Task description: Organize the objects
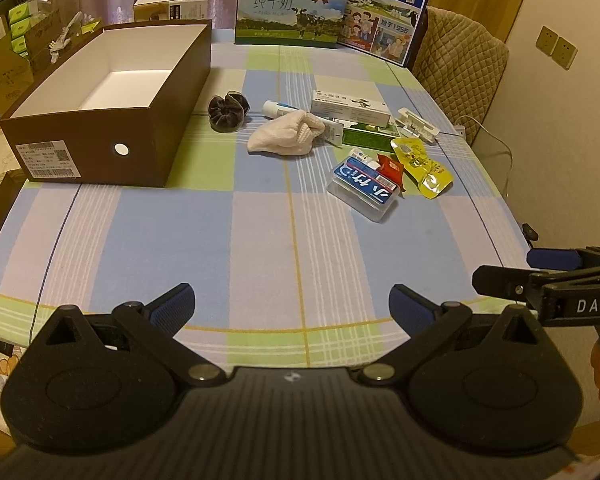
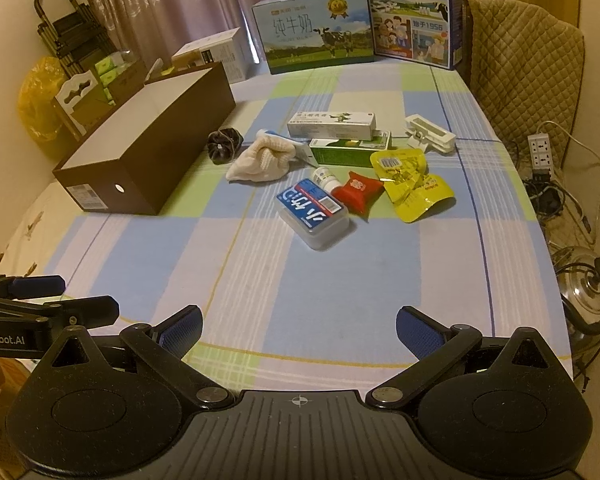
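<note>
An open brown box (image 1: 148,120) with a white inside stands at the table's left; it also shows in the right wrist view (image 2: 160,148). Loose items lie mid-table: a black scrunchie (image 1: 227,111), a cream cloth (image 1: 286,133), a clear case with a blue label (image 1: 365,186), a red packet (image 2: 358,190), a yellow pouch (image 2: 412,184), a white carton (image 2: 332,125) and a green carton (image 2: 346,152). My left gripper (image 1: 292,304) is open and empty near the front edge. My right gripper (image 2: 299,326) is open and empty beside it.
Two milk cartons (image 1: 290,10) (image 1: 384,12) stand at the table's far edge. A white clip (image 2: 430,134) lies right of the cartons. A padded chair (image 2: 524,68) stands at the right, with a power strip (image 2: 542,154), cables and a steel pot lid (image 2: 586,292) below.
</note>
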Motion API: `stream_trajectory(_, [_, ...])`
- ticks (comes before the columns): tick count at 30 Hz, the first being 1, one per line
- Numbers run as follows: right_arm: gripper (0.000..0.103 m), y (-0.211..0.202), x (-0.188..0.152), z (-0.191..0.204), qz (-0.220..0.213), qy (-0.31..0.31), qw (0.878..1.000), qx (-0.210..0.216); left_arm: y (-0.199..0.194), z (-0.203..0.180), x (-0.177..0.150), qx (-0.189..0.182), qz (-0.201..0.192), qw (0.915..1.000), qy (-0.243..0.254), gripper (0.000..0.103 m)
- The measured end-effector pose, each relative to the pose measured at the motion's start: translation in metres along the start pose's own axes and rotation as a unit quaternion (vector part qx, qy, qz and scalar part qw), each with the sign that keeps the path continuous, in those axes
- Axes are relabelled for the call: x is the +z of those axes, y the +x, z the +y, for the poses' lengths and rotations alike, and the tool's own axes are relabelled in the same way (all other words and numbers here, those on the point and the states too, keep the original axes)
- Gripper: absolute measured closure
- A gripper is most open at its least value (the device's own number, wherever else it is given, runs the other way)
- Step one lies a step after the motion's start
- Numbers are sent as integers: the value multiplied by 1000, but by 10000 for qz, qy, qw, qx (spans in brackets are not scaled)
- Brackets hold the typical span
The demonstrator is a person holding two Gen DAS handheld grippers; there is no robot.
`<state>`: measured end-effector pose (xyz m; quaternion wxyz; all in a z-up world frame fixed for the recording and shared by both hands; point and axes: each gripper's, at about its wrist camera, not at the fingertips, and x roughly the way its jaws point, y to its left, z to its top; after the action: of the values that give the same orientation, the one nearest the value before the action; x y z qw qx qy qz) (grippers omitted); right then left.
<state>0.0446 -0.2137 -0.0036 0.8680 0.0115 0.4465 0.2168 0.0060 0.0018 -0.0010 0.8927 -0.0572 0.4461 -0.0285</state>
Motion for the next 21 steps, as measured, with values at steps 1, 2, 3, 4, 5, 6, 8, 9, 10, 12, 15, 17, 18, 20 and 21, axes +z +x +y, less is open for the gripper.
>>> stream_trajectory(1, [2,1,1,0,0,1,10000,4,0,0,0,3,2,10000,0,1])
stream_trajectory(2, [2,1,0,0,0,-2,10000,2,0,0,1,4,4,10000,0,1])
stream_trajectory(3, [2,1,1,0,1,-4,10000,2,1,1,1,4,7,10000,-1,1])
stream_trajectory(4, [2,1,1,0,-1,-4,10000,0,1,2,2,5,12,10000,-3,1])
stream_trajectory(5, [2,1,1,0,-1,-1,10000,-1,1,2,2,8,13,10000,-5,1])
stream_trajectory(6, [2,1,1,0,-1,-1,10000,1,2,2,3,13,17,10000,-9,1])
stream_trajectory(8, [2,1,1,0,-1,0,10000,0,2,2,3,10,31,10000,-8,1])
stream_trajectory(9, [2,2,2,0,1,1,10000,-1,3,2,4,8,38,10000,-3,1])
stream_trajectory(10, [2,2,1,0,-1,-2,10000,4,4,2,4,9,41,10000,-3,1])
stream_trajectory(12, [2,2,3,0,-5,0,10000,16,5,2,5,13,44,10000,-3,1])
stream_trajectory(15, [2,3,4,0,-5,3,10000,31,6,2,7,28,54,10000,-2,1])
stream_trajectory(17, [2,5,8,0,0,8,10000,35,8,2,8,35,58,10000,2,1])
stream_trajectory(18, [2,5,8,0,0,8,10000,38,8,2,9,38,60,10000,5,1])
stream_trajectory(20, [2,6,10,0,1,15,10000,40,9,3,10,37,63,10000,7,1])
stream_trajectory(21, [2,8,12,0,3,22,10000,41,10,3,11,35,68,10000,11,1])
